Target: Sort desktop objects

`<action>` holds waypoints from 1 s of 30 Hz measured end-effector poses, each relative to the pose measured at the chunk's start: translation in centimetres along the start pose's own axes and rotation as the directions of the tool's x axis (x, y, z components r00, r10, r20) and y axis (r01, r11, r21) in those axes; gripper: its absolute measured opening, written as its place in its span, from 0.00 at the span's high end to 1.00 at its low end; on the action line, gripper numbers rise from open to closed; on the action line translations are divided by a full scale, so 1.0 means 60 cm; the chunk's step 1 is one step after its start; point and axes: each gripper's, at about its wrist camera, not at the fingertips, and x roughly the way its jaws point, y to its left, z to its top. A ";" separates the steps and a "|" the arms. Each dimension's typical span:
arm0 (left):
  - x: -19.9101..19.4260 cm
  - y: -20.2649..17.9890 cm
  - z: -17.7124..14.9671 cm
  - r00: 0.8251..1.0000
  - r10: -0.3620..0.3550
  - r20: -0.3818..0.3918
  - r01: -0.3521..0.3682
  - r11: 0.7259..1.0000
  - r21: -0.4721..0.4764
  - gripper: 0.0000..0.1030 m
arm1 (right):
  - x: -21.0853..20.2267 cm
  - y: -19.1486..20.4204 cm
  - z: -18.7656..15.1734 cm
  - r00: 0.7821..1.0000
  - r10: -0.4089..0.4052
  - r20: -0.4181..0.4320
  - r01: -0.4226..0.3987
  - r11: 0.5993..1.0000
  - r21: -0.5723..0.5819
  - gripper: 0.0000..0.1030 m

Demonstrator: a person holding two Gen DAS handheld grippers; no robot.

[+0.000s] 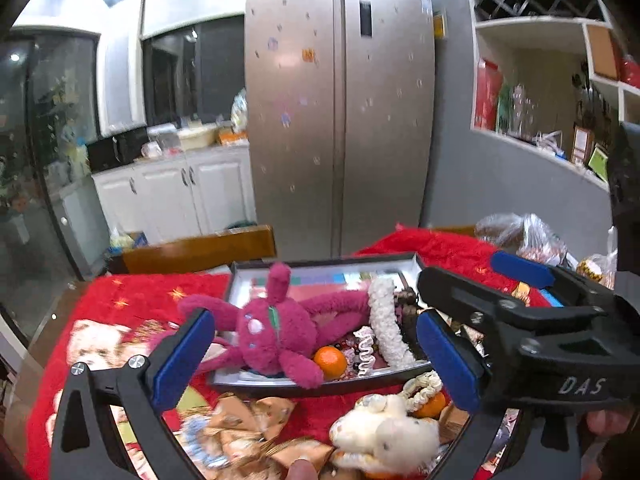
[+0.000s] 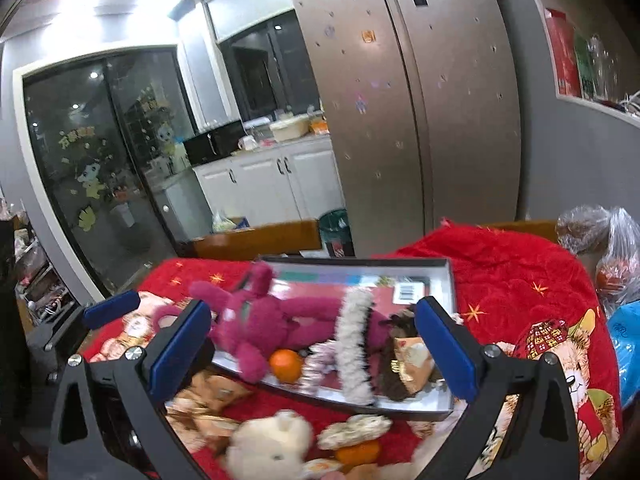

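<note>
Pink plush [image 1: 276, 332] in tray [image 1: 320, 388], beyond spread left fingers [image 1: 182, 360], untouched.

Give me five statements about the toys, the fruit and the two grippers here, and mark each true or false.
1. The magenta plush rabbit lies in the shallow box. True.
2. An orange sits in the box beside the rabbit. True.
3. The left gripper is clamped on the rabbit. False: its jaws stand wide open and hold nothing.
4. The white plush toy lies inside the box. False: it lies on the red cloth, in front of the box.
5. The right gripper is shut on an orange. False: it is open and empty.
</note>
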 end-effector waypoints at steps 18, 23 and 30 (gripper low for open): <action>-0.257 0.008 -0.084 0.996 0.013 0.087 -0.014 1.000 0.013 0.00 | -0.238 0.168 -0.085 0.993 -0.039 0.111 0.053 0.990 -0.128 0.00; -0.309 -0.008 -0.118 0.996 -0.014 0.087 0.012 0.999 0.031 0.00 | -0.297 0.177 -0.126 0.993 -0.053 0.105 0.065 0.992 -0.109 0.00; -0.359 -0.028 -0.174 0.994 -0.040 0.098 0.037 0.999 0.032 0.00 | -0.374 0.189 -0.190 0.982 -0.125 0.143 0.140 0.985 -0.098 0.00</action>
